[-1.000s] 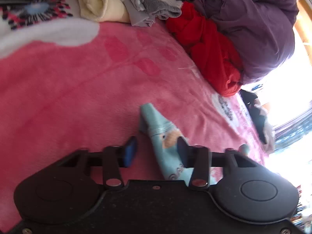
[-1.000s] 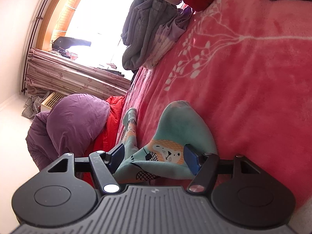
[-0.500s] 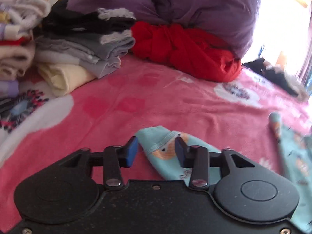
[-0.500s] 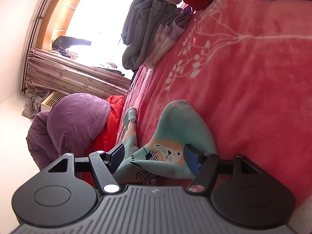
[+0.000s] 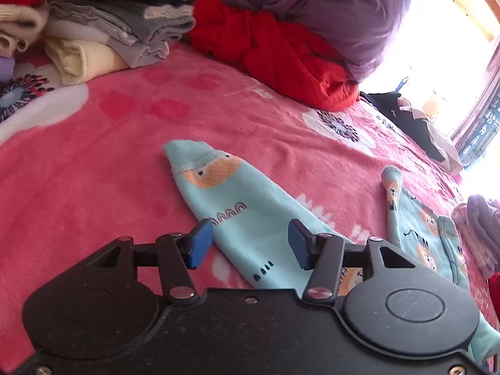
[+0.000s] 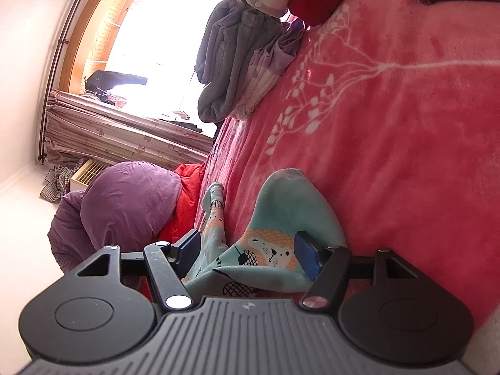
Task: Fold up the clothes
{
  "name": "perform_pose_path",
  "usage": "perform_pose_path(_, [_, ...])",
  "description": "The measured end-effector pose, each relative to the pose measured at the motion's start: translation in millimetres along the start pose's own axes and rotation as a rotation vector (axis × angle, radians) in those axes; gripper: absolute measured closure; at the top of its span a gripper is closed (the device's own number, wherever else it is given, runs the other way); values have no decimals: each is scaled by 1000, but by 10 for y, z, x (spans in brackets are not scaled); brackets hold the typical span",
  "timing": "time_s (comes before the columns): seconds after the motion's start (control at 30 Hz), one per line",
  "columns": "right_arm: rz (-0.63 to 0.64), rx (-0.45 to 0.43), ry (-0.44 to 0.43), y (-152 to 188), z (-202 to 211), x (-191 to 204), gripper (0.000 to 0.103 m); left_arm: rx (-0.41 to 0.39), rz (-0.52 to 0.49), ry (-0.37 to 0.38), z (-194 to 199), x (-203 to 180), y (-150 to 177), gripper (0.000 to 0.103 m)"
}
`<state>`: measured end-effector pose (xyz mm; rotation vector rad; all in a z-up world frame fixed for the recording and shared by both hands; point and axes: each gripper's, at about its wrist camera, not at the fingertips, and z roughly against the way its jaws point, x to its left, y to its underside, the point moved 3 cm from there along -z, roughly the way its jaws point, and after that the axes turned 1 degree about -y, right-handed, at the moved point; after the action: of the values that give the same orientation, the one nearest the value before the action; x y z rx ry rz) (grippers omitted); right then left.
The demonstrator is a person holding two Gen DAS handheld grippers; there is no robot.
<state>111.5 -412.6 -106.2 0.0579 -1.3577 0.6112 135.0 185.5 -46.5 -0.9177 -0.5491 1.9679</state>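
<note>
On the pink fleece bed [image 5: 93, 162], the left view has rolled level since a second ago, and the pale-blue printed garment [image 5: 250, 215] lies flat between the left hand-held gripper [image 5: 250, 245] pads — spread, gripping nothing. The right hand-held gripper [image 6: 247, 254] sits near-level, unmoved — its jaws, just closing, flank a soft rumpled fold untouched.

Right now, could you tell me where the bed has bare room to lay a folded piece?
Free pink blanket lies between the folded stack and teal garment. Crowded along the red heap and purple bundle.
</note>
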Motion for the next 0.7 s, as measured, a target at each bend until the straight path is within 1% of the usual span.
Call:
perform_pose_path(0.03, [-2, 0, 6, -5, -10, -11, 47, 1, -3, 1, -2, -12, 13, 51])
perform_pose_path(0.07, [-6, 2, 12, -9, -20, -26, 50, 0, -7, 1, -6, -20, 22, 51])
perform_pose_path(0.13, [-12, 1, 40, -11, -17, -44, 64, 1, -8, 5, -16, -27, 32, 51])
perform_pose_path(0.2, [14, -20, 63, -22, 80, 25, 65, 2, 0, 9, -25, -23, 32, 51])
perform_pose_path(0.23, [53, -48, 82, -39, 162, 97, 64, 3, 4, 12, -30, -21, 31, 51])
perform_pose_path(0.27, [100, -85, 111, -61, 254, 175, 62, 5, 7, 14, -37, -22, 30, 51])
perform_pose_path(0.33, [167, -153, 159, -107, 427, 296, 27, 8, 10, 19, -48, -32, 31, 51])
perform_pose_path(0.37, [159, -162, 181, -124, 467, 278, 24, 10, 7, 23, -51, -43, 33, 51])
perform_pose_path(0.4, [143, -156, 211, -133, 485, 236, 24, 11, 4, 27, -51, -54, 35, 51])
perform_pose_path(0.43, [116, -134, 237, -130, 476, 173, 24, 12, 2, 31, -48, -63, 37, 50])
perform_pose_path(0.47, [70, -92, 249, -111, 431, 83, 24, 12, 2, 34, -43, -70, 39, 51])
perform_pose_path(0.5, [37, -61, 247, -81, 385, 20, 27, 13, 1, 37, -39, -74, 40, 51])
perform_pose_path(0.57, [61, -35, 243, -22, 295, 31, 33, 14, 1, 39, -34, -79, 42, 51])
perform_pose_path(0.6, [81, -23, 242, 7, 248, 47, 46, 14, 3, 39, -35, -79, 41, 51])
perform_pose_path(0.63, [89, -7, 239, 42, 189, 40, 69, 14, 5, 40, -36, -79, 40, 51])
perform_pose_path(0.67, [89, 14, 233, 81, 123, 13, 82, 15, 6, 40, -38, -79, 40, 51])
perform_pose_path(0.7, [106, 25, 242, 112, 75, 8, 94, 16, 7, 40, -38, -80, 43, 51])
